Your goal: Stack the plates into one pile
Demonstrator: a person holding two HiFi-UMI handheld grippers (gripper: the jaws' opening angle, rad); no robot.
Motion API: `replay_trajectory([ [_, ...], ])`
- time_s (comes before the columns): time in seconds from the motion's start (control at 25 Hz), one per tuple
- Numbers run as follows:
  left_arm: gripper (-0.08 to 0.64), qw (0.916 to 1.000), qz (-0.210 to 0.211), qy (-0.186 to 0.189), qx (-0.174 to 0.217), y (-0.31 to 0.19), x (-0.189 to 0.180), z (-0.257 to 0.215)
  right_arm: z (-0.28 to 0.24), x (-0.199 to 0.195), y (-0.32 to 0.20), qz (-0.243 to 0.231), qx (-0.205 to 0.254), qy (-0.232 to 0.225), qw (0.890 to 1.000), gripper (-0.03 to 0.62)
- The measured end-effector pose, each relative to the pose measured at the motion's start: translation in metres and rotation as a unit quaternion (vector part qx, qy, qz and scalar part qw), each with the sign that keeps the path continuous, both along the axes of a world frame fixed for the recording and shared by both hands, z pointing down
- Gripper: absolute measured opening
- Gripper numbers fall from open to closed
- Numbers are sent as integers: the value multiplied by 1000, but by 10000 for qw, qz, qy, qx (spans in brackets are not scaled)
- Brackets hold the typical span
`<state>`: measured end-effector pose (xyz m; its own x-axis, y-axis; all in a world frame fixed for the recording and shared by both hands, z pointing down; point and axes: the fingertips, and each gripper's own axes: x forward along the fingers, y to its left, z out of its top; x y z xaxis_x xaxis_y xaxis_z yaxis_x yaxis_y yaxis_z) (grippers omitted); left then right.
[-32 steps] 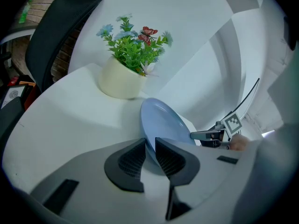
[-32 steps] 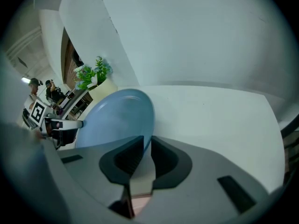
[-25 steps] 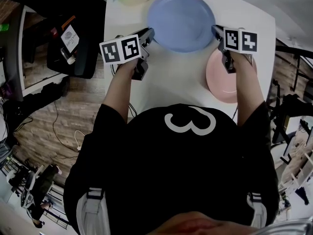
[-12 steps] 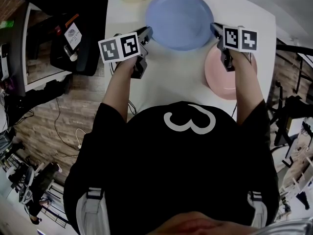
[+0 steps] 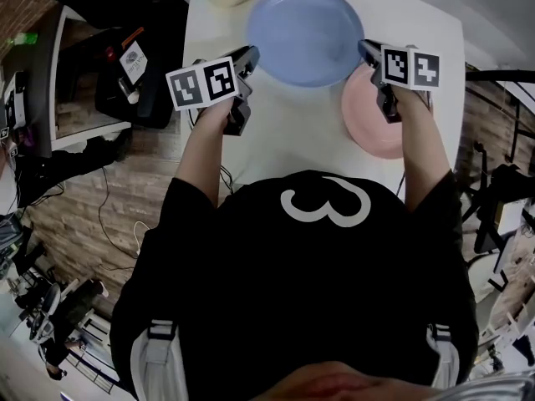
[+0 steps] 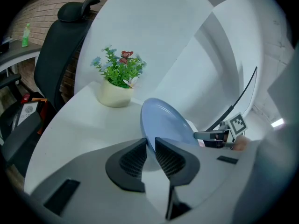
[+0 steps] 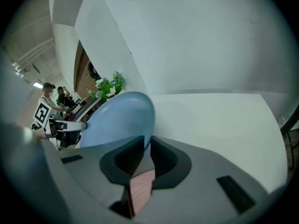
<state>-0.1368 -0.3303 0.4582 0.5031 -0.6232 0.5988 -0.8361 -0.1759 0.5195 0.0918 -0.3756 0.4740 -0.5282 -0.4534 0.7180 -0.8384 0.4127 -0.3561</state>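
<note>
A smooth, round blue plate (image 5: 305, 33) with a shallow raised rim hangs between two hand-held tools over the far end of a white table (image 5: 292, 132). The left gripper (image 5: 248, 57) pinches the plate's left edge, its dark ribbed pads (image 6: 133, 158) pressed on either side of the rim. The right gripper (image 5: 368, 53) clamps the opposite edge the same way. Each tool carries a cube of black-and-white square markers.

A glossy pink plate (image 5: 372, 128) of similar round shape lies flat on the near right part of the table. From the head view the blue plate's near right rim overlaps the pink plate's far left edge; whether the two touch cannot be told.

The tabletop is plain, matte and white, with rounded corners. At its far left corner stands a potted plant (image 6: 117, 78), with green leaves and small red and pale blue flowers in a cream pot. A black chair (image 6: 60, 45) with a headrest sits beyond the table's left side, in front of a brick wall (image 6: 51, 10). The floor (image 5: 84, 215) is of wood-grain planks with cables trailing across it, and pale walls close the room at the far side.
</note>
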Motion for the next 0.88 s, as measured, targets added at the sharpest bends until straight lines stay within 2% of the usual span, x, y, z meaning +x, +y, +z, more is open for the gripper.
replay_trajectory([
  [0.36, 55, 9997, 22, -19, 222, 31, 27, -31, -32, 26, 30, 25, 226, -98, 9997, 57],
  [0.88, 56, 9994, 192, -95, 264, 44, 51, -38, -44, 52, 49, 201, 287, -251, 9991, 57],
])
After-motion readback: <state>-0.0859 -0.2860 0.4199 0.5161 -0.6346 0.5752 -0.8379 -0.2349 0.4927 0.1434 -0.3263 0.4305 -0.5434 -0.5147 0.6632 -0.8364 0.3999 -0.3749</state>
